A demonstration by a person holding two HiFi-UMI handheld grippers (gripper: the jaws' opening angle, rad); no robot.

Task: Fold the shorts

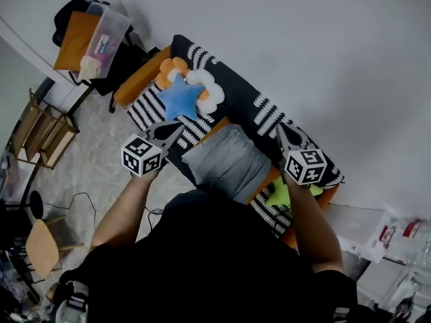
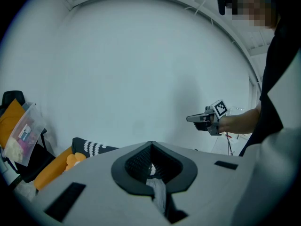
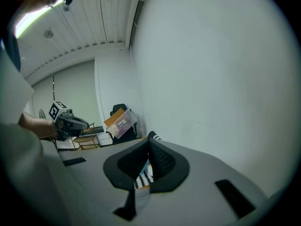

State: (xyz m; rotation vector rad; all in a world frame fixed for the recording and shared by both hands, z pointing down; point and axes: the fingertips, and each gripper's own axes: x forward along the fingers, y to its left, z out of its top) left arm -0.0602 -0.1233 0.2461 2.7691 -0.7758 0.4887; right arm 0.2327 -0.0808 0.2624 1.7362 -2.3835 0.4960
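Note:
Grey shorts [image 1: 229, 163] hang in front of me over a black-and-white patterned sofa [image 1: 269, 113]. In the head view, my left gripper [image 1: 178, 129] is at the shorts' left side and my right gripper [image 1: 280, 130] at their right side, both raised. The left gripper view shows the left gripper [image 2: 151, 166] shut, with a strip of grey cloth [image 2: 158, 194] pinched in its jaws and the right gripper [image 2: 207, 119] opposite. In the right gripper view, the right gripper [image 3: 149, 161] is shut on a pale grey fold [image 3: 142, 193], and the left gripper [image 3: 66, 121] is at the left.
A blue star pillow [image 1: 178, 98] and a flower pillow [image 1: 209, 89] lie on the sofa, a green item [image 1: 283, 195] near its right end. A clear plastic box [image 1: 104, 36] sits on a black chair at the far left. A wooden rack [image 1: 40, 130] and stool [image 1: 44, 247] stand left; a white wall lies beyond.

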